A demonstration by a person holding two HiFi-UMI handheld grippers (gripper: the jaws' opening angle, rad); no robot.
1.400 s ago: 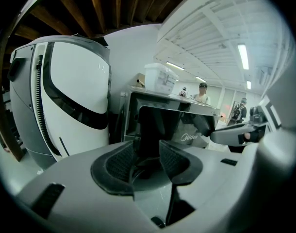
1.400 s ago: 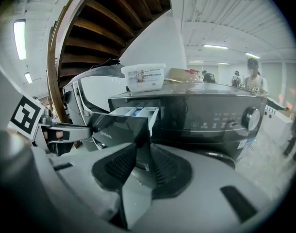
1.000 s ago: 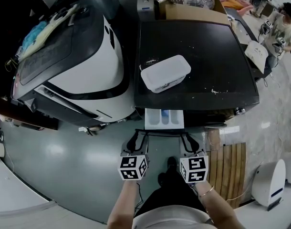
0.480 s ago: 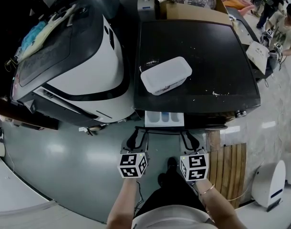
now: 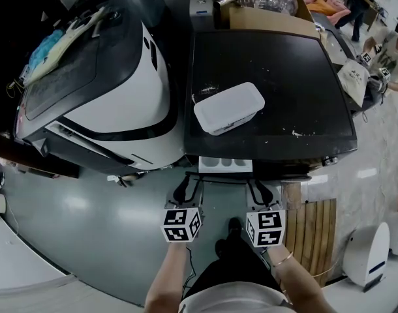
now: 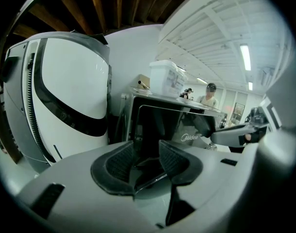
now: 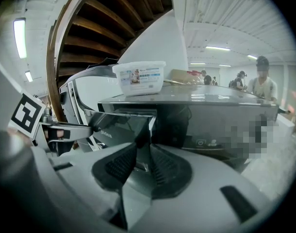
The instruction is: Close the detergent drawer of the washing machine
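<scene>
Detergent drawer (image 5: 225, 165) partly out at near front edge of washing machine (image 5: 277, 57); compartments visible in head view only. Left gripper (image 5: 186, 188) and right gripper (image 5: 256, 188) just near of it, jaws slightly apart, holding nothing. Glossy dark drawer front (image 6: 162, 123) shown only in gripper views. White box (image 5: 228, 107) on machine top.

You stand on a glossy grey-green floor (image 5: 81, 227). To your right it meets pale stone-patterned flooring (image 5: 375, 142), with a wooden slatted mat (image 5: 316, 230) lying at the join. Overhead, strip lights (image 6: 245, 57) run along a white panelled ceiling (image 6: 206, 28). Dark wooden beams (image 7: 106, 21) show beside it.
</scene>
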